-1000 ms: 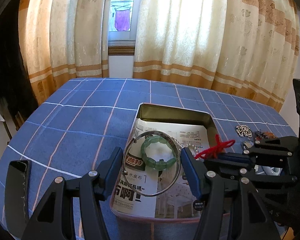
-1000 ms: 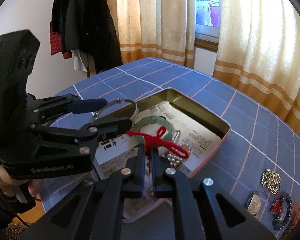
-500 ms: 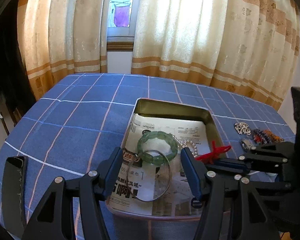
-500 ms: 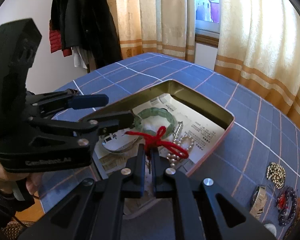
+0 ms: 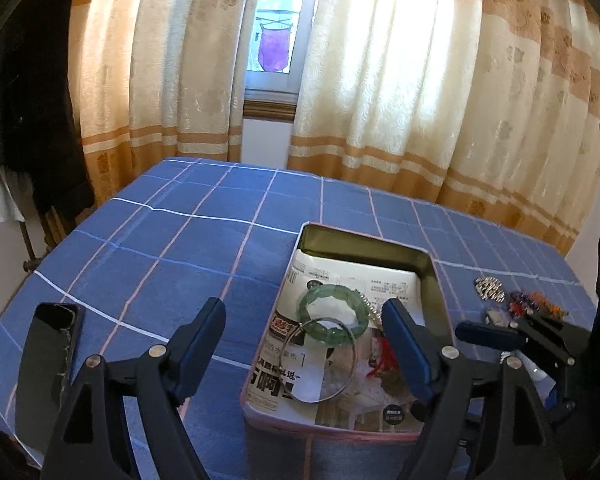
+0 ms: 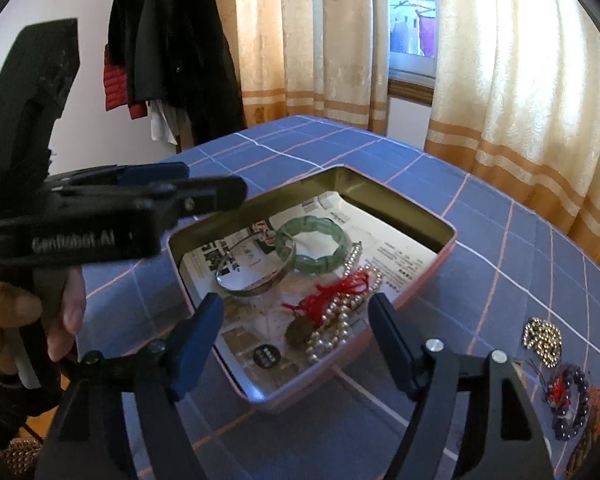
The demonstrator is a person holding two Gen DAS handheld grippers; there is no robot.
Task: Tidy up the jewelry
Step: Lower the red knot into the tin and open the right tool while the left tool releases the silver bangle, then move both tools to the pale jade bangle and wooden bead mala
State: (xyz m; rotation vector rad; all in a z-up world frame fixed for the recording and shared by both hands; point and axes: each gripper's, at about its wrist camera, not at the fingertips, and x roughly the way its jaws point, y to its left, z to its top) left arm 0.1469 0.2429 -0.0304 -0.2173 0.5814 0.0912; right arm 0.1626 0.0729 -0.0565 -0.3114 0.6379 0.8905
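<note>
Silver bangle (image 5: 320,360) no longer gripped: it was held between the left gripper (image 5: 304,344) fingers a second ago and is now seen lying in the tin (image 5: 364,240), leaning on the green bracelet (image 5: 334,312). Left jaws have just been opening; nothing is pressed between them. Red cord pendant (image 6: 324,304) has likewise been released: the right gripper (image 6: 296,336) was clenched on it and its jaws have just been opening, now spread wide and empty, the pendant lying on the pearl strand (image 6: 336,320) in the tin. Black phone (image 5: 48,352) on the worktop (image 5: 160,248) is shown only in the left wrist view. Person's hand (image 6: 28,316) on the left gripper handle and hanging coats (image 6: 172,40) are shown only in the right wrist view. Loose beaded pieces (image 6: 556,364) remain on the worktop right of the tin.
</note>
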